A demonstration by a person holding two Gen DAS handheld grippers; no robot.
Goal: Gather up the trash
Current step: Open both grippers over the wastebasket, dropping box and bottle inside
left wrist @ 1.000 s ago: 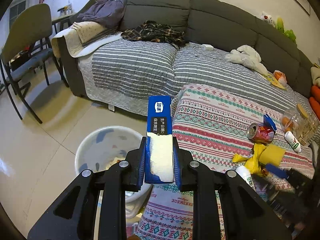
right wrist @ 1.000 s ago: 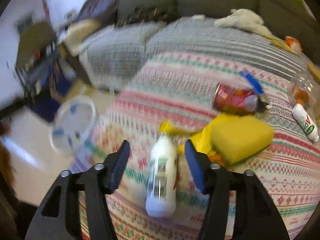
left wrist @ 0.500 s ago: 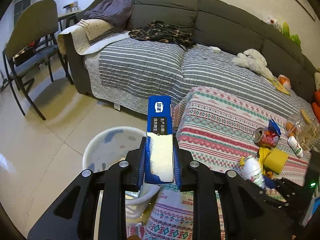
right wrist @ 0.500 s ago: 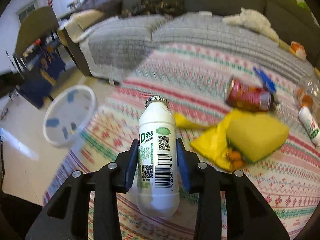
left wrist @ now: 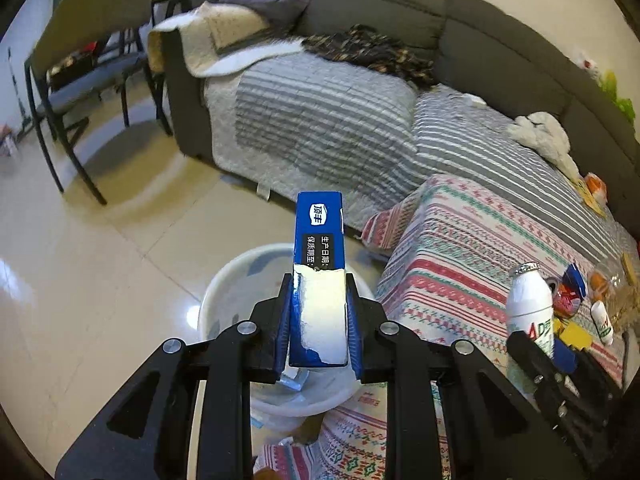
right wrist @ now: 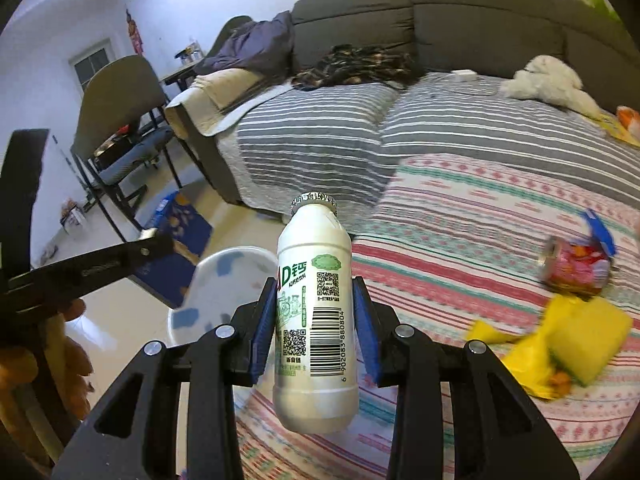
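Observation:
My left gripper [left wrist: 319, 316] is shut on a blue and white carton [left wrist: 319, 264] and holds it upright above a white trash bin [left wrist: 236, 292] on the floor. My right gripper [right wrist: 316, 320] is shut on a white drink bottle [right wrist: 315, 312], held upright over the patterned table's left edge; the bottle also shows in the left wrist view [left wrist: 529, 308]. The bin shows in the right wrist view [right wrist: 224, 288] to the lower left of the bottle. A red can [right wrist: 576, 268], a yellow sponge [right wrist: 588, 336] and a yellow wrapper [right wrist: 516, 344] lie on the table.
The table has a striped patterned cloth [right wrist: 480, 216]. A grey sofa with a striped cover [left wrist: 340, 120] stands behind it, with clothes and a white plush toy [right wrist: 548, 80]. A chair [left wrist: 92, 60] stands at the left on the tiled floor. A small white bottle [left wrist: 602, 318] lies by a clear container.
The right gripper closed on the white bottle, lifted it off the table and carried it left toward the bin. The left gripper moved with the carton to above the bin.

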